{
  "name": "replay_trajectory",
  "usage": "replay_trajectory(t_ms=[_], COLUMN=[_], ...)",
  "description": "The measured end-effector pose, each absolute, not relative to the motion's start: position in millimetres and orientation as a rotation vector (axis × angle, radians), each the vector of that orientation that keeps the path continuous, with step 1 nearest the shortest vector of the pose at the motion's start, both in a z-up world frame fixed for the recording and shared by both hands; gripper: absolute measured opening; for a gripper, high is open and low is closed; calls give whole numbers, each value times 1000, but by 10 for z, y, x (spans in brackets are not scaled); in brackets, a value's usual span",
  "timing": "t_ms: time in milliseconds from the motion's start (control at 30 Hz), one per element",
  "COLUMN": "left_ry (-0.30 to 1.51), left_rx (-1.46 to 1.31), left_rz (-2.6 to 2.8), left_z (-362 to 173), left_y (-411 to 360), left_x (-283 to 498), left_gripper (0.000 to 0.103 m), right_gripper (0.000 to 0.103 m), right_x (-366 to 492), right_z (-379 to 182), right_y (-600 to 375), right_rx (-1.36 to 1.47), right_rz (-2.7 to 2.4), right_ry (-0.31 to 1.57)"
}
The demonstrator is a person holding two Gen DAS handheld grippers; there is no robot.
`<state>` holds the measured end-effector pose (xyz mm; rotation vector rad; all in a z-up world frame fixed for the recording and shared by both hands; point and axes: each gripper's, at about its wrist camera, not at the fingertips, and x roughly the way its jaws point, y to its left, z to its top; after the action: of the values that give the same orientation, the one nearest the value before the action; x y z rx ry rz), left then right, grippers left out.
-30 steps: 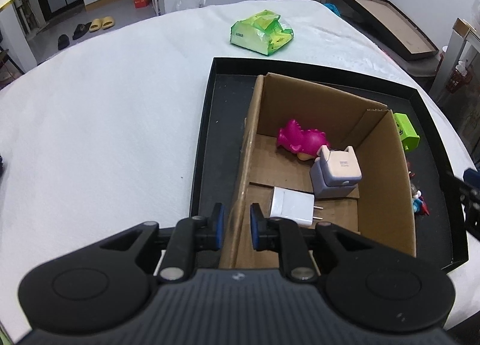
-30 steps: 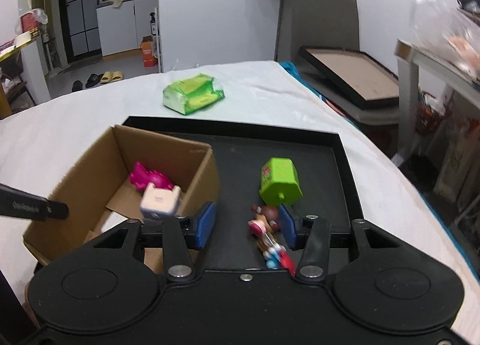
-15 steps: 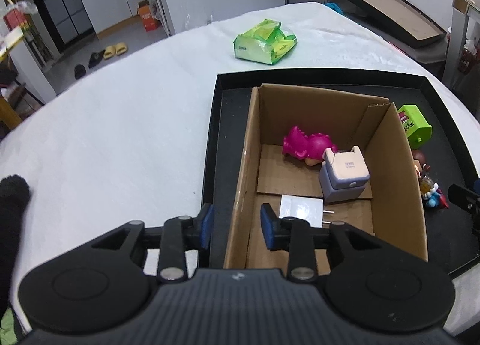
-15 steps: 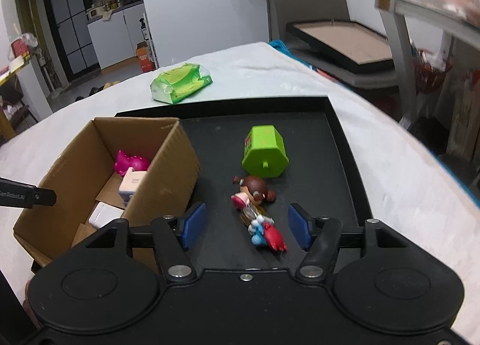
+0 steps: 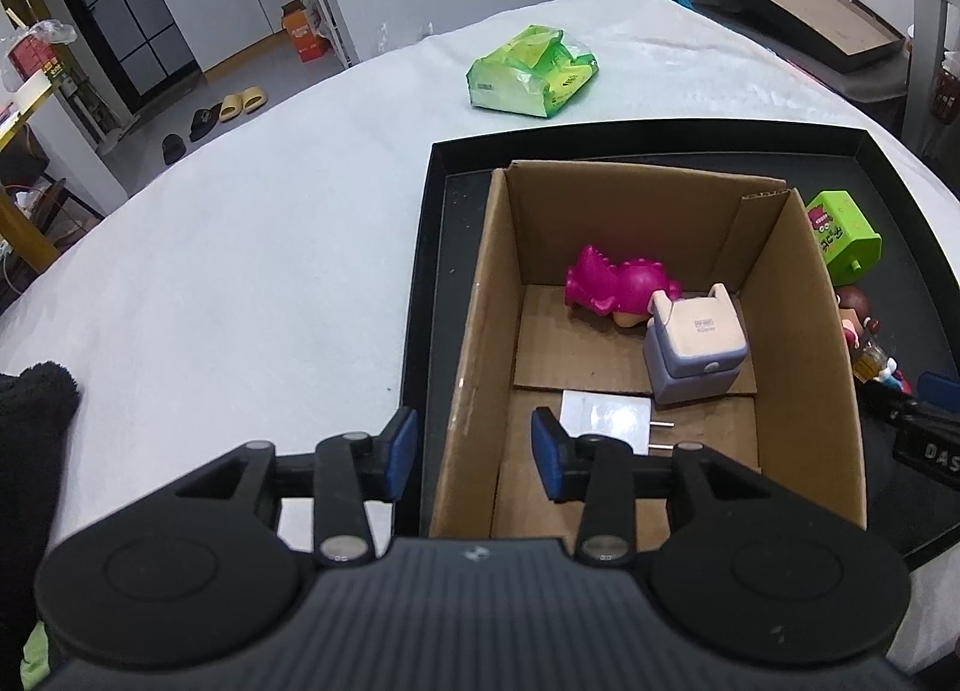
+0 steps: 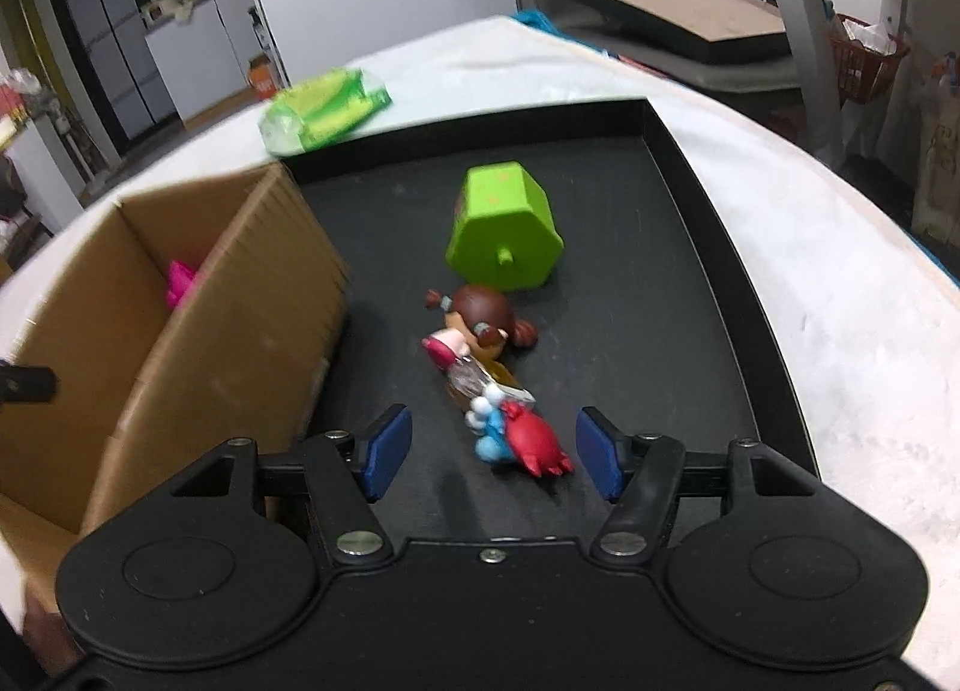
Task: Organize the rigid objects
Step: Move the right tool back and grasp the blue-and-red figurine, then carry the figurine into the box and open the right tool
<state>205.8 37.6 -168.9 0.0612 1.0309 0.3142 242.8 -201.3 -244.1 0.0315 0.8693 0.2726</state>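
Observation:
A cardboard box (image 5: 474,331) stands in a black tray (image 5: 432,247). It holds a pink toy (image 5: 612,283), a grey-and-cream cube charger (image 5: 696,349) and a white plug adapter (image 5: 606,412). My left gripper (image 5: 474,445) is open, straddling the box's near left wall. My right gripper (image 6: 492,451) is open around the feet of a lying doll figure (image 6: 486,355) with a red and blue end on the tray (image 6: 690,295). A green toy block (image 6: 504,229) lies just beyond the doll. The box (image 6: 180,343) stands to the left of it.
A green wipes pack (image 5: 531,69) lies on the white tablecloth (image 5: 240,247) beyond the tray. A framed board (image 6: 678,6) leans behind the table at the right. A black cloth (image 5: 30,409) shows at the left edge.
My left gripper opened and pulled back from the box wall. My right gripper opened wider and moved down and forward, so the doll now lies between its fingers.

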Motion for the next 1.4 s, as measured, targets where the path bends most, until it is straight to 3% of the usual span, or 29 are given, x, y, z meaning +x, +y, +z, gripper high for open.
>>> replay_trajectory(t_ms=[233, 267, 300, 333, 1400], left_ry=[1059, 1065, 1068, 1068, 1042], left_rx=[101, 102, 100, 95, -2], left_rz=[320, 324, 331, 337, 325], left_z=[-1735, -1742, -1744, -1737, -1670], left_y=[271, 272, 271, 273, 437], left_x=[2114, 2124, 2130, 2138, 2058], left_gripper=[41, 41, 41, 41, 41], right_gripper=[58, 55, 39, 33, 30], right_x=[2522, 2522, 2521, 2522, 2305], right_z=[-2556, -2561, -2567, -2573, -1994], right_y=[-2123, -2140, -2153, -2155, -2148], right_rx=[62, 73, 84, 81, 17], right_rz=[236, 240, 251, 254, 221], right_ry=[879, 875, 873, 874, 781])
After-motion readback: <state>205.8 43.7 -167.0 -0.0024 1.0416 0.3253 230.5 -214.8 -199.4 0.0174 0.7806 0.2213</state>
